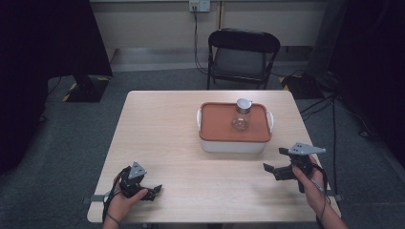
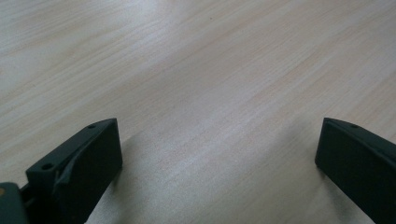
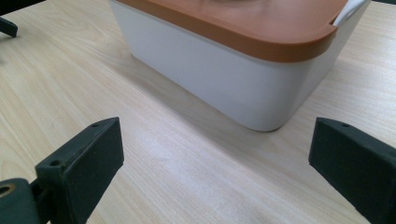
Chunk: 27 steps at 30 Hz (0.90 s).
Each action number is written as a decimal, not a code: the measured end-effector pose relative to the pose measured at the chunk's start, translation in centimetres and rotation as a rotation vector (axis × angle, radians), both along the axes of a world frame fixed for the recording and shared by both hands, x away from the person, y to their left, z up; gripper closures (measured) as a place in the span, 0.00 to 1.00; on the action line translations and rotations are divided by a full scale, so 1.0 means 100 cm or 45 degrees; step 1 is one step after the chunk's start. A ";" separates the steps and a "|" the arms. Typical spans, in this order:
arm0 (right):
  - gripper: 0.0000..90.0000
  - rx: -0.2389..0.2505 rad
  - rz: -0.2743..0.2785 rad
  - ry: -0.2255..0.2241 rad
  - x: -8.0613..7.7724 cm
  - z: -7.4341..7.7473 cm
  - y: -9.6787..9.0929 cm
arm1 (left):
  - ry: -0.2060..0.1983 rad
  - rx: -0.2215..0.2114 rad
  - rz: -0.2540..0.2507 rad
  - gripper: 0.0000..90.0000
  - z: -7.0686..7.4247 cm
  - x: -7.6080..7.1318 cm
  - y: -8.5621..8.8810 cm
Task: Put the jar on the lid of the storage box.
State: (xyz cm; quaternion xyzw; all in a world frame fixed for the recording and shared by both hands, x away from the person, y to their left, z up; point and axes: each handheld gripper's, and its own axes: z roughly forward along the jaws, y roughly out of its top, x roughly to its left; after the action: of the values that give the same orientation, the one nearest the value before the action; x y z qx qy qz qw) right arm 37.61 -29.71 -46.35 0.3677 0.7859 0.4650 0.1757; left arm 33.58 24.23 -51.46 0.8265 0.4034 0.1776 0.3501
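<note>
A white box with an orange lid stands on the wooden table, right of centre. A small glass jar with a metal cap stands upright on the lid. My left gripper rests low at the table's front left, open, with bare wood between its jaws. My right gripper hovers at the front right, open, a short way from the box's near right corner. In the right gripper view the white box and its orange lid lie just beyond the open gripper.
A black folding chair stands behind the table's far edge. Cables run over the floor at the right, and dark curtains hang on both sides. Bare tabletop stretches left of the box and along the front edge.
</note>
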 end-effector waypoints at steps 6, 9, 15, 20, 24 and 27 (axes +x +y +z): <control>0.02 0.001 -0.008 0.004 -0.002 -0.002 -0.004 | 0.000 0.000 0.000 0.00 0.000 0.000 0.000; 0.02 0.005 -0.011 0.004 -0.003 -0.003 -0.006 | 0.000 0.000 0.000 0.00 0.000 0.000 0.000; 0.02 0.002 -0.020 0.006 -0.005 -0.003 -0.011 | 0.000 0.000 0.000 0.00 0.000 0.000 0.000; 0.02 0.006 -0.022 0.010 -0.006 -0.004 -0.014 | 0.000 0.000 0.000 0.00 0.000 0.000 0.000; 0.02 0.004 -0.026 0.015 -0.007 -0.006 -0.017 | 0.000 0.000 0.000 0.00 0.000 0.000 0.000; 0.02 0.004 -0.027 0.014 -0.008 -0.006 -0.019 | 0.000 0.000 0.000 0.00 0.000 0.000 0.000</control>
State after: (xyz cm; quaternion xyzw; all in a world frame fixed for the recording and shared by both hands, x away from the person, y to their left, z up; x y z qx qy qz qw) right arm 36.82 -31.56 -46.99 0.3790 0.7822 0.4623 0.1755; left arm 33.57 24.23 -51.46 0.8265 0.4035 0.1776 0.3501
